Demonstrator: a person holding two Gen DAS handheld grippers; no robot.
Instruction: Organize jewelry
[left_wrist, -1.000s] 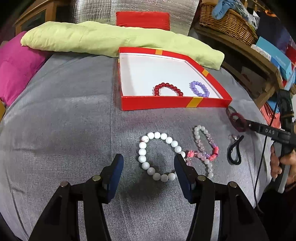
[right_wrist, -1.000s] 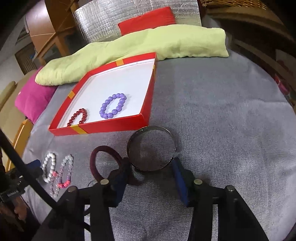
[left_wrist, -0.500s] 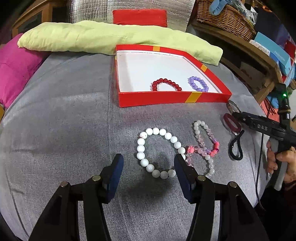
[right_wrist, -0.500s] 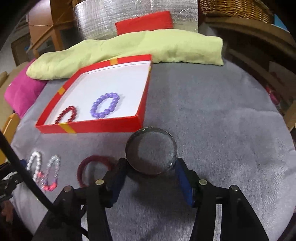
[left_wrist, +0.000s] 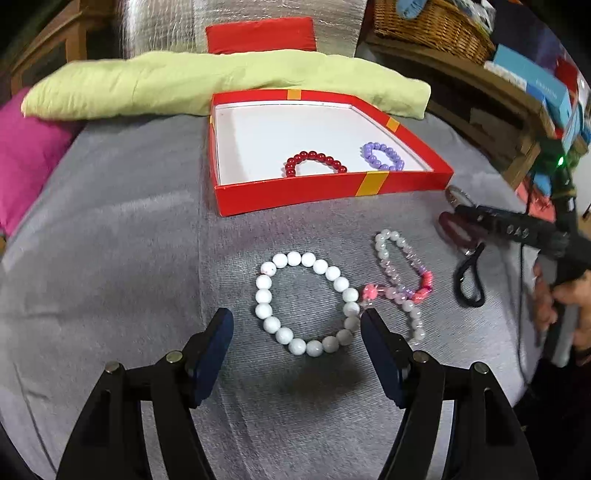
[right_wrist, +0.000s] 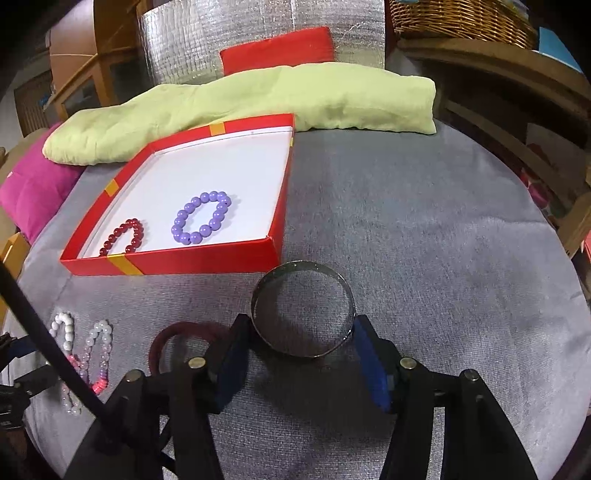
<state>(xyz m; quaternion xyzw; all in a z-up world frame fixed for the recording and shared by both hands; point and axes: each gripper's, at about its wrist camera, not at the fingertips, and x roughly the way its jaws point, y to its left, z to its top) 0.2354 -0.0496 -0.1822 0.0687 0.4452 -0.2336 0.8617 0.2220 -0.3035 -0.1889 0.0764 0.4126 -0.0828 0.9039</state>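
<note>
Both grippers have closed in on their bracelets, left jaws just widening, right jaws first opening, then holding about level.

Red cardboard box (left_wrist: 295, 194) at twelve o'clock holds two bead bracelets; left gripper (left_wrist: 297, 332) stands apart, straddling the white bead bracelet (left_wrist: 306, 301) on grey fabric; right gripper (right_wrist: 301, 345) brackets the smooth metal bangle (right_wrist: 303, 308), pads seemingly touching, grip uncertain. Squeeze squarely across each hoop; round beads may roll.

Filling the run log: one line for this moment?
left gripper: open, opening over white bracelet | right gripper: around metal bangle | box: two bracelets
</note>
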